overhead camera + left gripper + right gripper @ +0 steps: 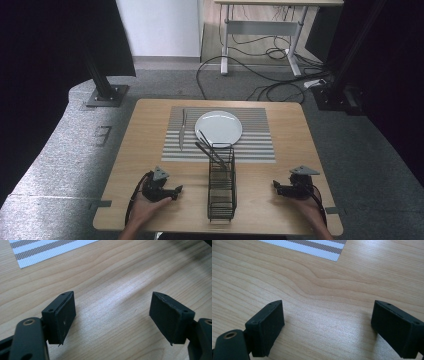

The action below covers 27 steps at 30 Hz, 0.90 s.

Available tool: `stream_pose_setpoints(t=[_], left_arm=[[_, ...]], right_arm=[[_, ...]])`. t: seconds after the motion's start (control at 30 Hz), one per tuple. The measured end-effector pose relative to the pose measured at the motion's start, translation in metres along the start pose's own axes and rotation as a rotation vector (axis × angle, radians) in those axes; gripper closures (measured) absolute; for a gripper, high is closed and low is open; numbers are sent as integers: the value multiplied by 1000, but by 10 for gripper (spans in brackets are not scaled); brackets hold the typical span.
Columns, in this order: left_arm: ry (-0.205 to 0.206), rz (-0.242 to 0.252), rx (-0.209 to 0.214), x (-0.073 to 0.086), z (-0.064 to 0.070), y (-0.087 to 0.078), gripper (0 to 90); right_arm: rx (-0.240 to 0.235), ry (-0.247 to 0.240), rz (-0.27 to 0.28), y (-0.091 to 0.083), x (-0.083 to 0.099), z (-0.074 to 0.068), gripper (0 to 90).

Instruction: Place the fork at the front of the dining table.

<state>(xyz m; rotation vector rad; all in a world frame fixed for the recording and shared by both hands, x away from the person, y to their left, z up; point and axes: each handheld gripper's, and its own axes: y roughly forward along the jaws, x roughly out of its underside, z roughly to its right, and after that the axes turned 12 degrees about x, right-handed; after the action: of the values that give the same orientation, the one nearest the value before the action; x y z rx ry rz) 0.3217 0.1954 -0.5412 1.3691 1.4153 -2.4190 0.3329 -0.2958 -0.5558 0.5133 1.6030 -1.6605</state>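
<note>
Judging by the layout, the place setting was barely begun: a knife [182, 129] lay at the plate's [218, 127] nine o'clock, long axis running twelve to six. Remaining cutlery [203, 141] leaned toward eleven o'clock in the wire caddy [221, 187]. The left gripper [172, 192] and right gripper [278, 188] rested, jaws apart, empty.

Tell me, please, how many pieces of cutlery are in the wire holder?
2 can be made out: two dark utensils leaning up-left out of the black wire holder, their tips over the white plate. More may be hidden. A knife lies apart on the placemat.
</note>
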Motion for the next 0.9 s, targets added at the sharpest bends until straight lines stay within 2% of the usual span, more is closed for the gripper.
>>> stream_pose_setpoints(t=[0.23, 0.6, 0.9], left_arm=[[3, 1, 1, -1, 0, 1, 210], [-7, 68, 34, -10, 10, -16, 174], [56, 148, 64, -30, 27, -37, 165]], right_arm=[[9, -7, 11, -2, 1, -1, 128], [-1, -1, 10, -6, 5, 0, 152], [-6, -2, 10, -9, 7, 0, 151]])
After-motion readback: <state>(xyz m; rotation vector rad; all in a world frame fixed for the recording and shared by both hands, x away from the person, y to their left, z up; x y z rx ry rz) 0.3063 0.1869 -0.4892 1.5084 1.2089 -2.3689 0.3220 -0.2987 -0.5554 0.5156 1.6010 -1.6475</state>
